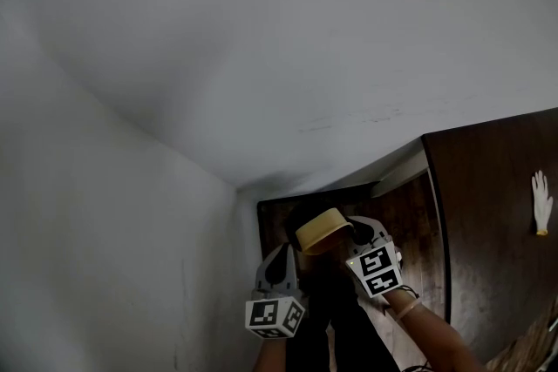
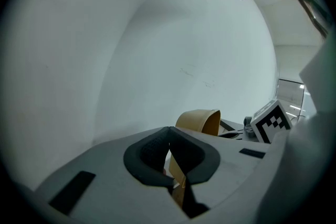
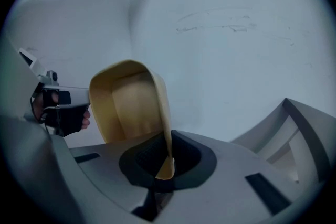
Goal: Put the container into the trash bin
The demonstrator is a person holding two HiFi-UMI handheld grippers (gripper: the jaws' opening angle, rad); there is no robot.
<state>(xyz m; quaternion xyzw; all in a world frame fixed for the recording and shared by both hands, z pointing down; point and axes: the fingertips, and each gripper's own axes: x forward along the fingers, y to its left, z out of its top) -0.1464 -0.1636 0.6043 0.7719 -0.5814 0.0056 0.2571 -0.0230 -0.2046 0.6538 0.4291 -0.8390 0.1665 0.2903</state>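
A tan, open-topped container [image 1: 321, 229] hangs in the air between my two grippers, low in the head view. My left gripper [image 1: 289, 253] is shut on the container's left wall; in the left gripper view a thin tan edge [image 2: 177, 182] sits pinched between the dark pads. My right gripper [image 1: 350, 233] is shut on the opposite rim. In the right gripper view the container [image 3: 131, 107] rises from the pads with its hollow facing left, and the left gripper [image 3: 60, 107] shows beyond it with a hand on it. No trash bin is visible in any view.
Pale walls [image 1: 261, 57] fill most of every view. A dark wooden panel [image 1: 497, 231] stands at the right with a small white hand-shaped object [image 1: 542, 203] on it. A dark shape [image 1: 327, 318] lies below the grippers; what it is cannot be told.
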